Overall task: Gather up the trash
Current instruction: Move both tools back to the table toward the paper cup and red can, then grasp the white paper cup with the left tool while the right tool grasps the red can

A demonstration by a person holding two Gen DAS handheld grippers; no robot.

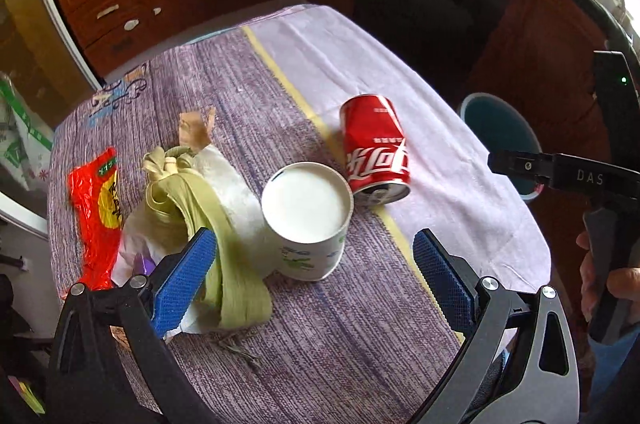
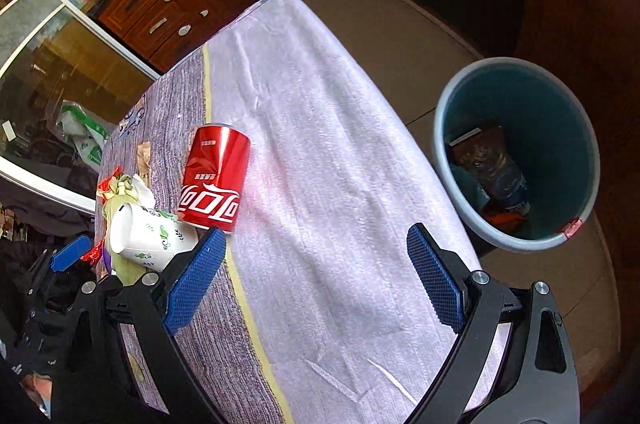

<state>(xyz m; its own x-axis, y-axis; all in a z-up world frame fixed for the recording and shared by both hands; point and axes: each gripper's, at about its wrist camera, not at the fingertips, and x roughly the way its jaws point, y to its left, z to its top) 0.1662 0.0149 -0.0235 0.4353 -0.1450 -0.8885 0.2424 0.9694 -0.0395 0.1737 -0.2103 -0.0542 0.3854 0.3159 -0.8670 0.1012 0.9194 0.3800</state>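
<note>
1. Blue-padded fingers (image 1: 182, 284) of the left gripper (image 1: 312, 278) stand spread wide apart over the striped tablecloth (image 1: 340, 344), holding nothing.
2. Between them, just ahead, sits a white paper cup (image 1: 308, 220) with its lid on, tipped slightly.
3. Against the cup's left side lies a heap of pale green husk-like scraps (image 1: 208, 216) on a white plastic bag (image 1: 236, 183); the left pad overlaps this heap.
4. Farther left lies a red snack wrapper (image 1: 98, 216); a torn brown paper scrap (image 1: 194, 129) lies beyond the heap.
5. Right of the cup, a red cola can (image 1: 374, 147) lies on its side, close to the cup.
6. Equally wide apart and holding nothing, the right gripper (image 2: 316, 276) hangs over the pale half of the cloth.
7. Off the table's right edge stands a teal bin (image 2: 560, 127) on the floor, already holding a plastic bottle (image 2: 500, 175) and wrappers.
</note>
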